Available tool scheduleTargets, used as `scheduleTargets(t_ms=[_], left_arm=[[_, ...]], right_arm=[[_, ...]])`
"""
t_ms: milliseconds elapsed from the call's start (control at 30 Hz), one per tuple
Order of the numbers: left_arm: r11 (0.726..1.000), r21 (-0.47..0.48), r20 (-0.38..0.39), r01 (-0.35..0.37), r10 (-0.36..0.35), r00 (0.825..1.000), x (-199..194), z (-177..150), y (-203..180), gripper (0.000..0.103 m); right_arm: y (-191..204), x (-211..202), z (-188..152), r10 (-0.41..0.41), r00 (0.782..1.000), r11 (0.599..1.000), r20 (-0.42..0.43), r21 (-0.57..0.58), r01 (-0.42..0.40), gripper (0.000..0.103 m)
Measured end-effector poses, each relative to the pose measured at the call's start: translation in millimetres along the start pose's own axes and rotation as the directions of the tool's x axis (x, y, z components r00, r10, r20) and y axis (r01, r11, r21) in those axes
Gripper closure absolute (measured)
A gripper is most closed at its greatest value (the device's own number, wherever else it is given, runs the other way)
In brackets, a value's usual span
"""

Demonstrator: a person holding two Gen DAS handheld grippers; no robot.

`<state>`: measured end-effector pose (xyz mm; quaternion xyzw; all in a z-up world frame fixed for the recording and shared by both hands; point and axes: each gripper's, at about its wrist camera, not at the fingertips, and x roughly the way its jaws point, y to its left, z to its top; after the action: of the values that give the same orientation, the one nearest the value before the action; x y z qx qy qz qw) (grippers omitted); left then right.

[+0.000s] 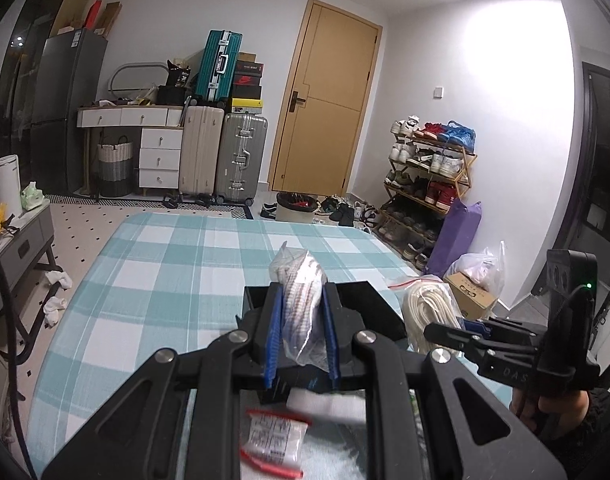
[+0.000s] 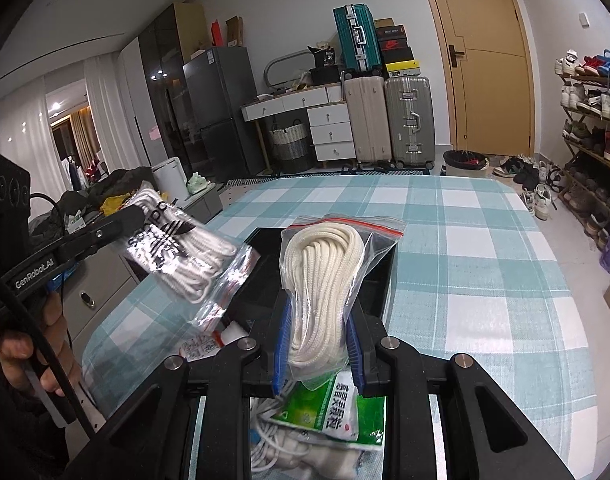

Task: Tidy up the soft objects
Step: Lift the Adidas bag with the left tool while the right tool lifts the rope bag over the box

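My left gripper (image 1: 303,288) is shut on a clear bag of white laces with dark print (image 1: 301,300), lifted above the table. In the right wrist view that left gripper (image 2: 139,212) comes in from the left, holding its bag (image 2: 185,256) tilted over the black tray (image 2: 261,276). My right gripper (image 2: 320,302) is shut on a zip bag of cream rope (image 2: 325,276), upright in front of the tray. The left wrist view shows the right gripper (image 1: 463,328) with the rope bag (image 1: 425,312) beside the tray (image 1: 369,300).
A teal checked cloth (image 2: 465,264) covers the table. Below the grippers lie a green packet (image 2: 337,408), a white cable (image 2: 265,440) and a small red-sealed bag (image 1: 273,440). A shoe rack (image 1: 425,184), a purple bag (image 1: 455,236) and a cardboard box (image 1: 469,296) stand to the right.
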<state>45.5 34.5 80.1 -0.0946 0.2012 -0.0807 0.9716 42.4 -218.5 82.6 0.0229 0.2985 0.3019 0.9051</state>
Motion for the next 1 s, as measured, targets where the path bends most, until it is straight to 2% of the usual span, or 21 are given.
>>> scheduleTargets(t_ms=[500, 1000], left_arm=[[1.000, -0.021, -0.039, -0.023, 0.023, 0.999, 52, 11, 1, 0.086], [0.999, -0.011, -0.105, -0.047, 0.045, 0.993, 90, 2, -1, 0.086]], right_arm=[[-15, 40, 18, -0.014, 1.000, 1.000, -0.028, 0.004, 0.014, 0.079], [-22, 80, 23, -0.029, 0.997, 0.999, -0.076, -0.032, 0.026, 0.079]])
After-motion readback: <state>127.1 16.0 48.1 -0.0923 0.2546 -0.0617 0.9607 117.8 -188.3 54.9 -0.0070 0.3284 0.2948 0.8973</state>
